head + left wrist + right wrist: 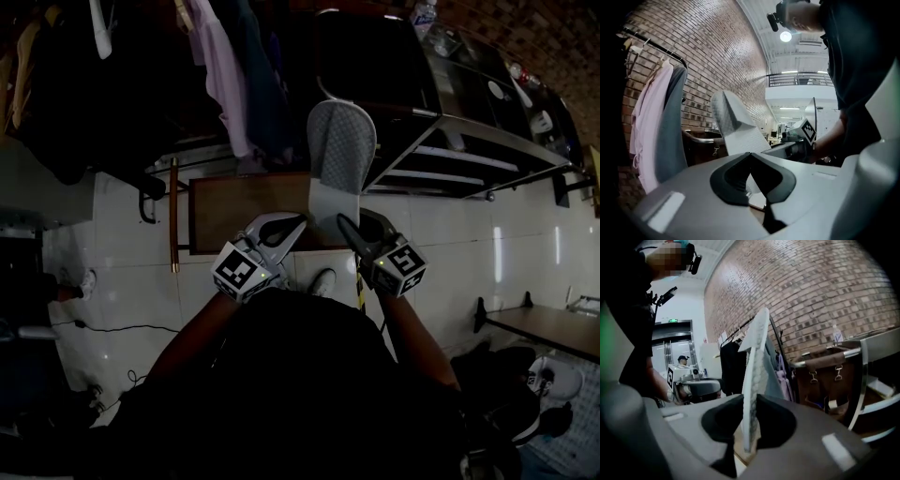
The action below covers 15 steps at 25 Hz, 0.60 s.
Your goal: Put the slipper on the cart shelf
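**Slipper held upright, off the cart**

The right gripper (352, 225) is clamped on the slipper (339, 155) at its lower end. In the right gripper view the slipper (754, 376) stands edge-on between the two dark pads, which press on it from both sides. From the head view, the grey slipper rises from the jaws toward 12 o'clock with its broad face to the camera, over a brown table (239, 192).

The left gripper (298, 223) sits just beside the right one, at its 9 o'clock. Its tip is near the slipper's lower end, and I cannot tell whether it touches. In the left gripper view its jaws (750, 154) meet at the tips with nothing between them. The slipper (733, 124) shows beyond them at 12 o'clock, and the right gripper (797, 140) at 2 o'clock.

The cart (459, 155) stands at 2 o'clock in the head view, with metal shelves stacked in tiers. The slipper's top end is near its left corner, and the slipper rests on no shelf. Clothes (217, 66) hang at 11 o'clock. In the right gripper view the cart frame (862, 366) lies at 3 o'clock of the slipper.
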Each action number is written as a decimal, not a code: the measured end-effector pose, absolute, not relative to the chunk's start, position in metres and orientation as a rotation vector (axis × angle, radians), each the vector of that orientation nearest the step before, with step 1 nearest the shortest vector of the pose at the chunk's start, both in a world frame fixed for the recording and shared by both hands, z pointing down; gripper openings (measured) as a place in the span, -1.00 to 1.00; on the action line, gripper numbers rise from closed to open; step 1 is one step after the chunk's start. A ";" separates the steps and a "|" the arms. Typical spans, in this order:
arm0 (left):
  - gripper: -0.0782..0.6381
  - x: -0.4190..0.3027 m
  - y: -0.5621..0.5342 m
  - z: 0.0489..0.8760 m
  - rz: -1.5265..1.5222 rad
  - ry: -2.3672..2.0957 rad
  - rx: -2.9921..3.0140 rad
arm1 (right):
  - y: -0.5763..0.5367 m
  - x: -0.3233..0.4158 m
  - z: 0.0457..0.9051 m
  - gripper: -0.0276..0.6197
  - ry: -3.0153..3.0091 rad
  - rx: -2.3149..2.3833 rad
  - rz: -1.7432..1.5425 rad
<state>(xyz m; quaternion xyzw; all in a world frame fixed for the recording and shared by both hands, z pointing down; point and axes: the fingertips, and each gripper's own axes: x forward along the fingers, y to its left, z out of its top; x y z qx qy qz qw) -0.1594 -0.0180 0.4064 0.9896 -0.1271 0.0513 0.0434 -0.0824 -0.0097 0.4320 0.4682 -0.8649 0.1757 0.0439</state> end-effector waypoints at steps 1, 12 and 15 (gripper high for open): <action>-0.78 -0.158 -0.019 0.403 0.152 -0.390 3.028 | -0.011 -0.081 0.422 -0.71 -2.662 1.452 0.501; -0.78 -0.148 -0.021 0.386 0.158 -0.384 3.075 | -0.010 -0.070 0.374 -0.71 -2.672 1.593 0.237; -0.78 -0.147 -0.020 0.389 0.200 -0.377 3.099 | -0.010 -0.072 0.370 -0.71 -2.664 1.597 0.264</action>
